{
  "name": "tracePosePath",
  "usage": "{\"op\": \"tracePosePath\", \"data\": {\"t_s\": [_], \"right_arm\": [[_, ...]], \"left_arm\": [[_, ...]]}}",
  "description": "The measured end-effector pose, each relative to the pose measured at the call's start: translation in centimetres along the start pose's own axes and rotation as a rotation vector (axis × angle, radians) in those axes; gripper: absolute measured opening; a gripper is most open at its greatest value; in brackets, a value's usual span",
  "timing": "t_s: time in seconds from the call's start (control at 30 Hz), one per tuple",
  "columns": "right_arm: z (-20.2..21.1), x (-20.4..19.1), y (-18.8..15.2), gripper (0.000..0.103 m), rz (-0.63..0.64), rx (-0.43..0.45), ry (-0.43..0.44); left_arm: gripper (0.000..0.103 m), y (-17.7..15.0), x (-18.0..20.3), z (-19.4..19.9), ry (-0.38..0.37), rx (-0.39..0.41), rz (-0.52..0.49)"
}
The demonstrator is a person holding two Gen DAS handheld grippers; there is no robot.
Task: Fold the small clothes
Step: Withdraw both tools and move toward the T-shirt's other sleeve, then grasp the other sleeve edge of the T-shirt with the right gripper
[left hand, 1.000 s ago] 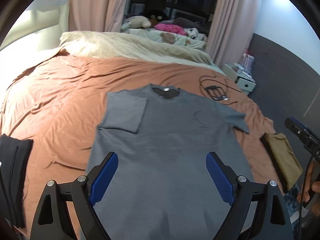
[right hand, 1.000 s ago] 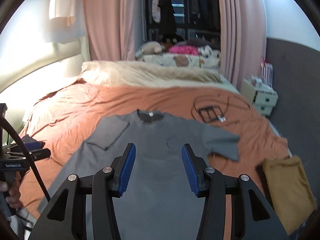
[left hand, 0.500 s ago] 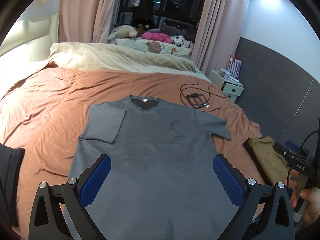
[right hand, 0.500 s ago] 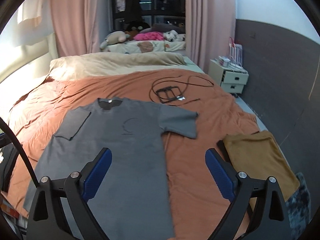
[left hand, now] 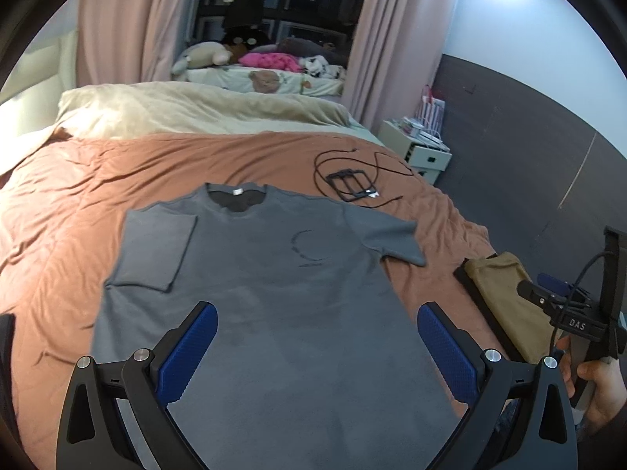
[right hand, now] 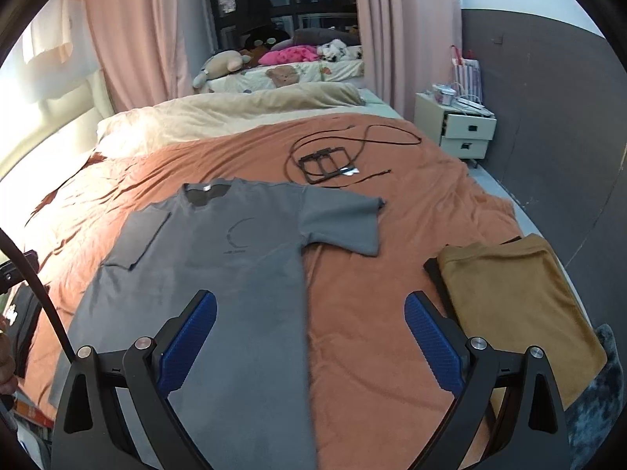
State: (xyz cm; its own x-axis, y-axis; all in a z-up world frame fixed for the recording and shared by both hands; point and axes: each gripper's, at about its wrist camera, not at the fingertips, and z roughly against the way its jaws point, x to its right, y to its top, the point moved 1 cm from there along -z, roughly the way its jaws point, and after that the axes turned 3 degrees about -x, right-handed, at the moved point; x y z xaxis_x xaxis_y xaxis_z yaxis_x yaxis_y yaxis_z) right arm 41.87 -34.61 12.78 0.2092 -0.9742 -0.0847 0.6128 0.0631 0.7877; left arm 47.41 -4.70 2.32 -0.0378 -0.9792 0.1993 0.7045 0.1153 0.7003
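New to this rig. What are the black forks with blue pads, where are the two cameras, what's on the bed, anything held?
No robot arm here: a person carries a handheld two-finger gripper in each hand. Each picture comes from a fisheye camera mounted on one gripper, looking forward along its black fingers with blue pads. The left gripper and the right gripper are both open with nothing between the fingers. On the rust-orange bedspread a grey short-sleeved T-shirt lies flat, its left-side sleeve already folded inward, the other spread out. Beyond it lies a black cable coiled around a frame. At the right edge sits a folded mustard-brown garment. In the left view, the person's hand holds the other gripper's handle.
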Motion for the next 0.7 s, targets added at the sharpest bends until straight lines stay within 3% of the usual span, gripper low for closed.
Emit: {"op": "tracePosePath", "data": {"t_s": [0.33, 0.5, 0.7], "right_arm": [[-5.7, 2.8, 0.8, 0.096, -0.080, -0.034, -0.014], [-8.7, 4.7, 2.0, 0.096, -0.150, -0.070, -0.012], [-13.2, 7.0, 3.8, 0.096, -0.188, -0.104, -0.042]], "left_arm": [[0.099, 1.5, 0.2, -6.3, -0.057, -0.052, -0.013], [0.080, 2.5, -0.1, -10.2, -0.080, -0.104, -0.002], [0.066, 3.6, -0.1, -14.9, -0.089, -0.150, -0.021]]}}
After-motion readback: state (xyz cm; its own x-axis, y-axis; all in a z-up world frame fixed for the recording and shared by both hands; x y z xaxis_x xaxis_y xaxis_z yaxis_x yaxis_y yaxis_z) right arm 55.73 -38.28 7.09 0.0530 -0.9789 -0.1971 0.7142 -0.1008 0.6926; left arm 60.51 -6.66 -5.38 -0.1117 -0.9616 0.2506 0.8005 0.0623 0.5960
